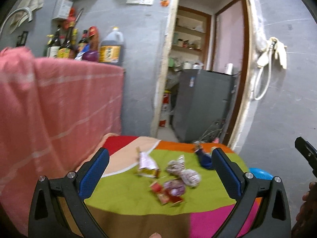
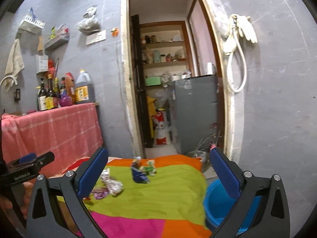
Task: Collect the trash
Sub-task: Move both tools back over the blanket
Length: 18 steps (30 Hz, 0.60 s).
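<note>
Your left gripper (image 1: 160, 170) and right gripper (image 2: 158, 171) pointed slightly downward, jaws spread wide and empty. Ahead of both, on the patchwork multicoloured cloth (image 2: 168, 194), lay crumpled wrappers: white-patterned (image 1: 183, 171), dark blue (image 2: 138, 173), red (image 1: 166, 195), blurred. A round blue plastic basin (image 2: 218, 204) sat behind your right gripper's right finger.

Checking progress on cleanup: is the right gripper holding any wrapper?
No: the right gripper stands open and empty, with the blue wrapper lying on the cloth beyond it.

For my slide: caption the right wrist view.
Open right gripper faces crumpled wrappers on a multicoloured cloth, blue bucket beside it.
</note>
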Tool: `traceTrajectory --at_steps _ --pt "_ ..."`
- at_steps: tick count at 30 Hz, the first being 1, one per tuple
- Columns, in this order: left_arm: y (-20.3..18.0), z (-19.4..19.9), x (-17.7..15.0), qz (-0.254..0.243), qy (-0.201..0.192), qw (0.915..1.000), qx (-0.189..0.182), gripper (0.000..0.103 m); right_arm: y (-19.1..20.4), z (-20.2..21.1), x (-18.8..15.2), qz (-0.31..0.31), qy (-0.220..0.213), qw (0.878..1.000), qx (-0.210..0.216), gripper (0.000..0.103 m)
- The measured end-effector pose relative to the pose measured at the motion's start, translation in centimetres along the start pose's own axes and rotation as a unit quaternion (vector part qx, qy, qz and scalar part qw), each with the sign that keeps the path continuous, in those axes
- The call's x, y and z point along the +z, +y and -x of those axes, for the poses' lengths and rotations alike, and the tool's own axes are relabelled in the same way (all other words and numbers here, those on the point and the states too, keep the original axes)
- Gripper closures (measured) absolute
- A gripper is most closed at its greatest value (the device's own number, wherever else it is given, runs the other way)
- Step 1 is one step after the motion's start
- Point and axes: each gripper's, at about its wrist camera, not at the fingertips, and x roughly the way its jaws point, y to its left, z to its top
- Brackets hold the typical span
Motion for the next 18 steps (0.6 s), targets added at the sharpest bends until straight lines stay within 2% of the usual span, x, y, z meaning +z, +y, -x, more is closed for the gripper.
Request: traceTrajectory --at_steps 8,18 --pt "3.2 -1.3 -2.6 0.015 0.05 0.9984 0.019 0.002 3.2 -3.3 -2.0 0.021 0.035 0.999 0.034 0.0" --pt "3.2 -4.5 -4.5 0.002 0.122 0.9924 0.012 0.002 4.2 -8.0 -4.9 0.035 0.111 0.991 0.07 0.001"
